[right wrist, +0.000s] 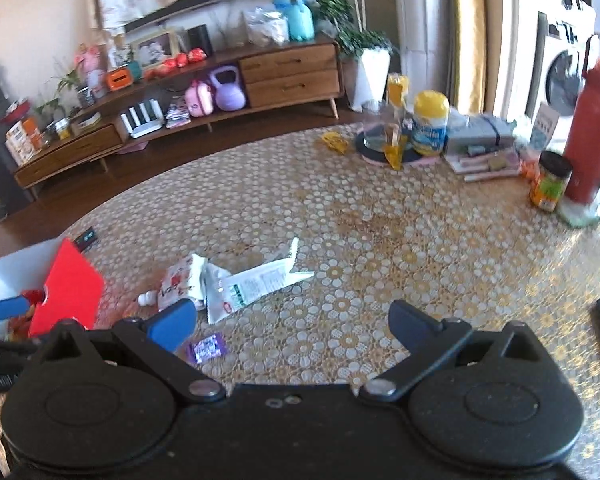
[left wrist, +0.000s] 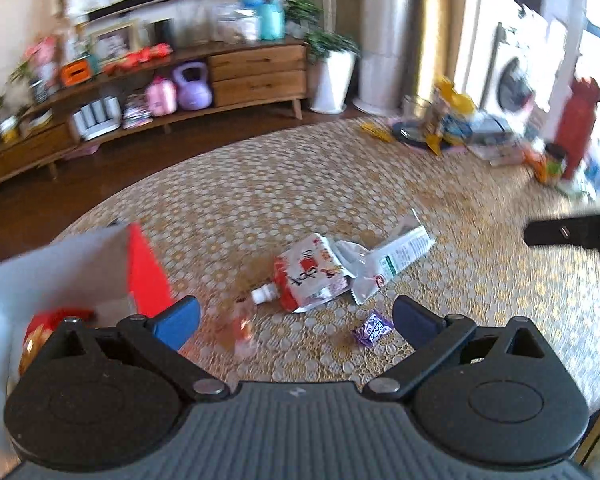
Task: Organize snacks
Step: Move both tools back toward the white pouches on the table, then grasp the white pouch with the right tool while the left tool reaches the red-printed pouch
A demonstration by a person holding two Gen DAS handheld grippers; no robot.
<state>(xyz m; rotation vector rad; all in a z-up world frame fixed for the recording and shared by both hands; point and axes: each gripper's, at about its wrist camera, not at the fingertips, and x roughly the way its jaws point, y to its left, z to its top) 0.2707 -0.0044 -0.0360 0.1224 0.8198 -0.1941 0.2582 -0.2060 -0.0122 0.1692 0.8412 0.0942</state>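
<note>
A red box [left wrist: 146, 270] with a white inside stands at the left, with red and orange snacks in it; it also shows in the right wrist view [right wrist: 70, 288]. A red-and-white spout pouch [left wrist: 310, 276] and a white packet [left wrist: 396, 258] lie together mid-table, also in the right wrist view: pouch [right wrist: 178, 284], packet [right wrist: 256, 284]. A small purple candy [left wrist: 372, 328] [right wrist: 207, 348] lies near them. A small blurred clear-wrapped snack [left wrist: 242, 328] lies in front of the pouch. My left gripper [left wrist: 296, 320] is open and empty beside the box. My right gripper [right wrist: 292, 320] is open and empty above the table.
The round table has a gold floral cloth [right wrist: 380, 232]. At its far right stand a yellow-lidded jar [right wrist: 430, 122], a red bottle [right wrist: 592, 140], a small orange jar [right wrist: 550, 186] and stacked papers [right wrist: 484, 156]. A wooden sideboard [right wrist: 180, 100] lines the wall.
</note>
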